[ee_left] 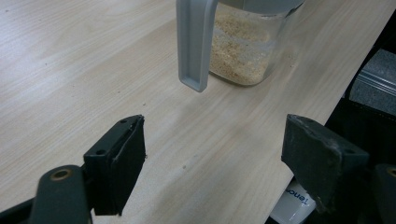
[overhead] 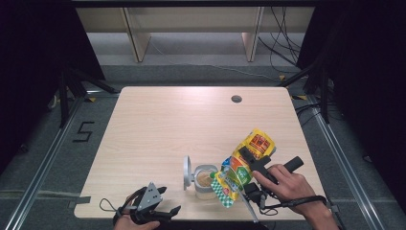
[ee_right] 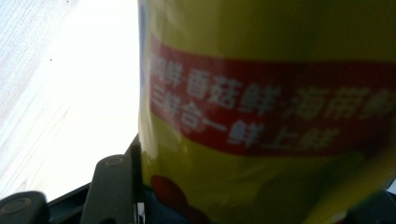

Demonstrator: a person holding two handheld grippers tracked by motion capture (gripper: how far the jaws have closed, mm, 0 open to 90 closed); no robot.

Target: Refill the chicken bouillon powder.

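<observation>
Low at the table's [overhead: 158, 115] near left edge, the left gripper [overhead: 165, 212] rests in a person's hand, its fingers [ee_left: 116, 163] spread wide with nothing between them. Seen along those fingers in the left gripper view, bare wood fills the gap, and the glass jar [ee_left: 243, 51] of pale granules stands beyond them, apart from both pads, its grey lid [ee_left: 194, 44] flipped up on the side facing the gripper. From above, the jar [overhead: 206, 181] sits near the front edge, right of the table's centre. Just right of it, the yellow seasoning pouch [overhead: 244, 165] hangs tilted, its lower corner over the jar's open mouth. The right gripper [overhead: 249, 160] has its fingers clenched across the pouch's middle, the right hand [overhead: 287, 184] behind the handle. In the right gripper view, the pouch's yellow face and red band press close, one finger [ee_right: 112, 186] flat against its left side.
</observation>
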